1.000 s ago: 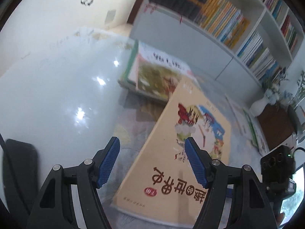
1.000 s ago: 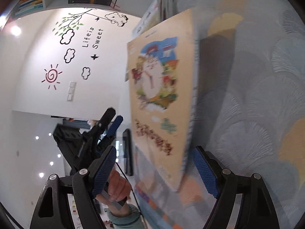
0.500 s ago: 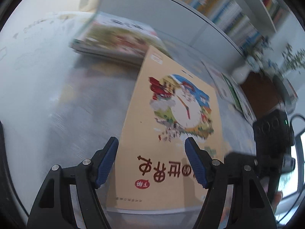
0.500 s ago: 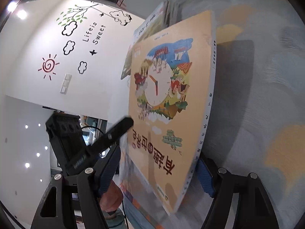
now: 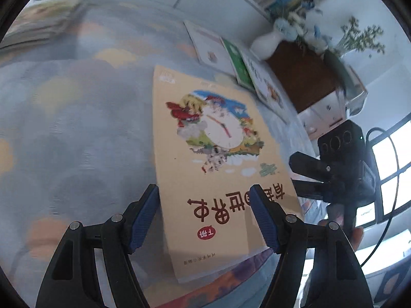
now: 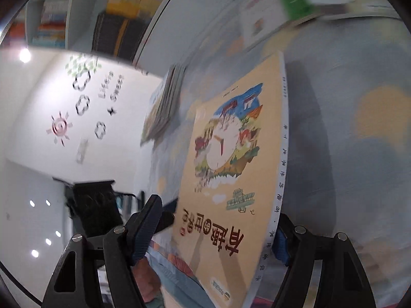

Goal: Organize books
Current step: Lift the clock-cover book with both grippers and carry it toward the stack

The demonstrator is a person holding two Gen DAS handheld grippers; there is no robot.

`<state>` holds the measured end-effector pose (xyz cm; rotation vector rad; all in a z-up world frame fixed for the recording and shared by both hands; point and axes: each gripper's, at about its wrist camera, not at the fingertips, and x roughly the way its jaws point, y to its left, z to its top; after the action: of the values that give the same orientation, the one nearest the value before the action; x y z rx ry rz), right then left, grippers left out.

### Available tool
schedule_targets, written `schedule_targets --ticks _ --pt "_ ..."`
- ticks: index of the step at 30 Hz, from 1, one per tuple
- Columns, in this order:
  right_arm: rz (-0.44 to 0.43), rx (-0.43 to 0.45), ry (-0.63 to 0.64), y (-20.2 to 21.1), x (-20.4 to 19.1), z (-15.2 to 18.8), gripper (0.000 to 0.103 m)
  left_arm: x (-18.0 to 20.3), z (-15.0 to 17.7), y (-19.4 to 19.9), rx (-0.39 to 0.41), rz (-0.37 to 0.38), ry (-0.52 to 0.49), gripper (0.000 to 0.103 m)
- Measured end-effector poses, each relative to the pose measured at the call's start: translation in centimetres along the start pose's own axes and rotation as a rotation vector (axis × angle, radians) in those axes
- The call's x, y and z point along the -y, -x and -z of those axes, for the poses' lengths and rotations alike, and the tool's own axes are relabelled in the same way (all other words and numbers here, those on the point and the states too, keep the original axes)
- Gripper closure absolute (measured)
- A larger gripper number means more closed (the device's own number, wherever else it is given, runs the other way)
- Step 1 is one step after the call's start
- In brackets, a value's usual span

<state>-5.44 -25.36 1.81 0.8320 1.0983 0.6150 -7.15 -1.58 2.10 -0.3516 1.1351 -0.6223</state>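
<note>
Left wrist view: the left gripper (image 5: 203,218) has its blue-padded fingers (image 5: 143,215) spread wide, one on each side of the near end of an orange book (image 5: 213,174). The pads do not appear to press on it; the left pad sits just beside the book's left edge, the right pad over the cover. The book has a clock picture on its cover and lies on a table cloth (image 5: 77,133) with a pattern of grey, blue and orange scales. At far left is a blurred stack of books (image 5: 43,23). Beyond the orange book, far right, lie a few thin books (image 5: 236,61), one of them green. A white vase (image 5: 265,46) with flowers stands on a dark brown cabinet (image 5: 305,77). The right gripper (image 5: 334,169) shows at the right, beside the book's right edge.

Right wrist view: the right gripper (image 6: 215,228) straddles the near end of the orange book (image 6: 231,179), its fingers (image 6: 145,228) wide apart. The book's white spine lies just by the right finger; whether the pad touches it I cannot tell. The stack of books (image 6: 164,102) lies farther off to the left, and the bookshelf (image 6: 77,12) fills the far wall.
</note>
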Motion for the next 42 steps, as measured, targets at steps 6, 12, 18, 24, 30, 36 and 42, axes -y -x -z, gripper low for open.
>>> schedule_targets --ticks 6,12,18,24,30,36,42 --pt "0.025 -0.037 0.028 2.3 2.4 1.2 0.041 0.9 2.5 0.7 0.038 -0.035 -0.010 0.034" --pt "0.158 0.025 0.223 2.9 0.9 3.9 0.054 0.8 3.9 1.5 0.041 -0.039 -0.003 0.034" --pt "0.022 0.125 0.183 4.6 1.6 5.1 0.058 0.9 3.4 1.0 0.038 -0.041 0.025 0.034" --pt "-0.040 0.144 0.209 3.9 0.7 5.2 0.058 -0.4 3.1 1.1 0.056 0.046 0.102 0.034" --pt "0.198 0.247 0.349 4.0 -1.3 7.2 0.081 -1.1 3.2 1.2 0.037 0.120 0.126 0.034" --pt "-0.026 0.150 0.117 5.4 0.5 4.6 0.082 -2.3 2.8 1.5 0.036 0.196 0.197 0.034" --pt "-0.150 0.097 -0.061 6.3 1.9 2.3 0.082 -3.1 1.8 0.3 0.042 0.259 0.285 0.034"
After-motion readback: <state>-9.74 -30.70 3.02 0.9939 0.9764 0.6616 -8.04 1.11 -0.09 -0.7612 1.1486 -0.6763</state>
